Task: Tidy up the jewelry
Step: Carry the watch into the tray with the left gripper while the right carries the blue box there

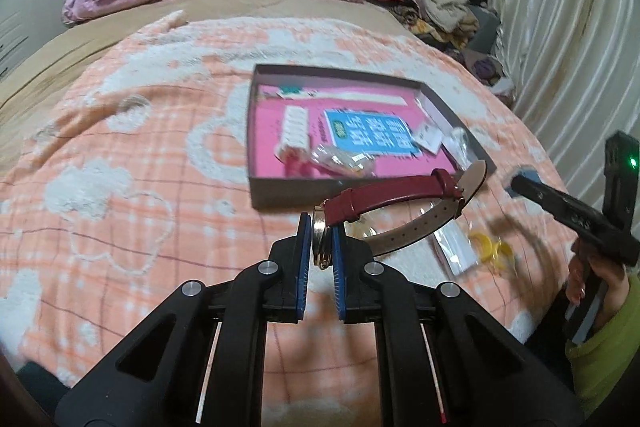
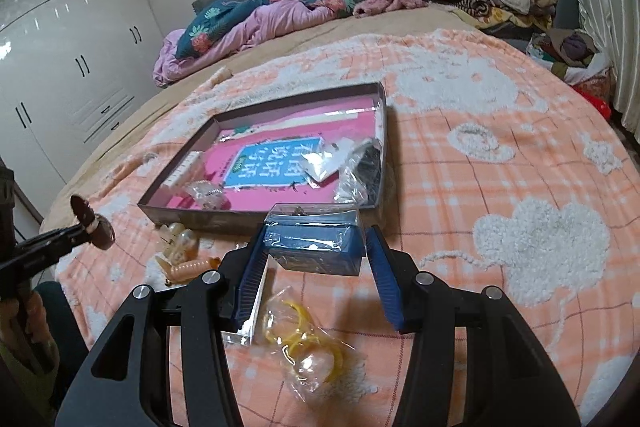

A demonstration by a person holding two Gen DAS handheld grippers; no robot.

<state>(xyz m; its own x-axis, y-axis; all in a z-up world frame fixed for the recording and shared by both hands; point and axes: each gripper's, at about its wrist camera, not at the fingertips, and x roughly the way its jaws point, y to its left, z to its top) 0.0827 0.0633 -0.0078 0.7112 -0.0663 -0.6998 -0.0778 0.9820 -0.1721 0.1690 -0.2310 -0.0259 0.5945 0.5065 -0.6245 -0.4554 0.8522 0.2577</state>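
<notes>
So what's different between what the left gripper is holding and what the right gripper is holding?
The left gripper pinches a watch by its thin gold case, jaws nearly together; the right gripper clamps a clear plastic box with blue lining, jaws much wider apart. The watch trails a dark red strap sideways; the box is a rigid block. Both are lifted above the blanket, near the open pink tray.

Watch [image 1: 362, 211] face hidden edge-on between the jaws; bagged yellow rings [image 1: 490, 247] blurred (contents unreadable).
</notes>
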